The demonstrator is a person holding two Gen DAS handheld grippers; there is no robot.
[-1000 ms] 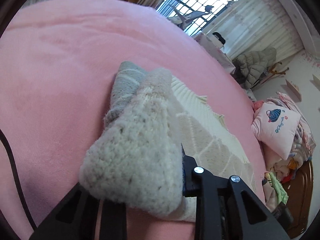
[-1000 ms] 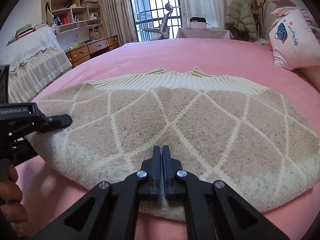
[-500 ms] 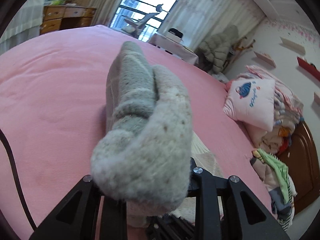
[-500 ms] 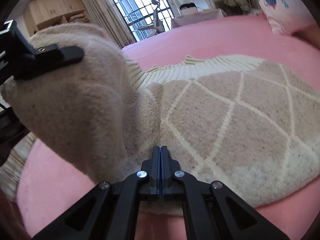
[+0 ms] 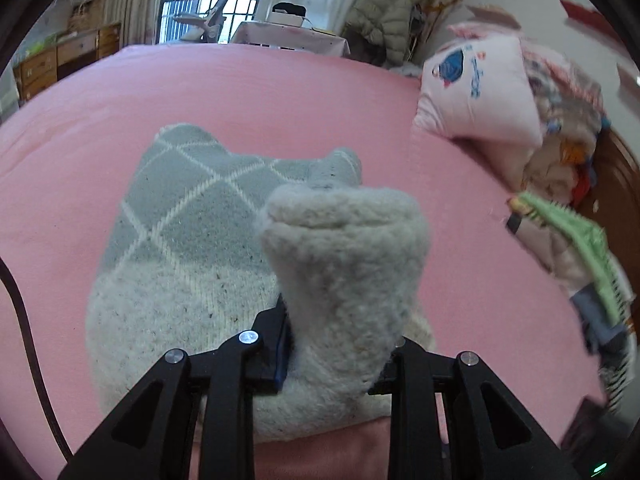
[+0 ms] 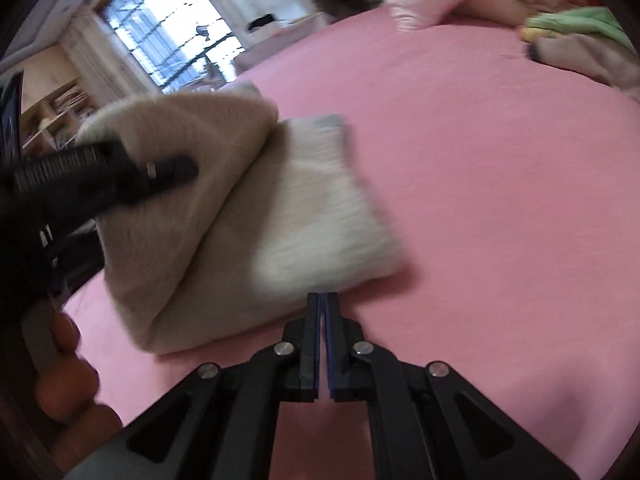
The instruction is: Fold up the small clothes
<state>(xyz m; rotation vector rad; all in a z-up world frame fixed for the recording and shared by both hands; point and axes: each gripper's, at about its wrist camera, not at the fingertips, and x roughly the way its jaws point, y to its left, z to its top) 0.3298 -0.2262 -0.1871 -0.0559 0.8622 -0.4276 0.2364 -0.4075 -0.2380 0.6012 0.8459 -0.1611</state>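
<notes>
two grippers: my left gripper [image 5: 332,344] pinches the sweater [image 5: 192,216] edge mid-frame, carrying it over the bed [image 5: 260,92] to fold; my right gripper [image 6: 322,344] is closed, empty, lower centre.

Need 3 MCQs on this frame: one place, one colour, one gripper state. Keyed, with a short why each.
1. Where does the sweater lie?
A. on the bed sheet
B. on a chair
C. in a drawer

2. What colour is the sheet?
A. blue
B. pink
C. white

3. What is the left gripper doing?
A. open, holding nothing
B. gripping a pillow
C. pinching a bunched sweater edge

Key:
1 A, pink sheet surrounds the knit.
2 B, plainly pink in both views.
3 C, a roll of knit sits between its fingers; the right gripper is shut at the sweater's edge.
</notes>
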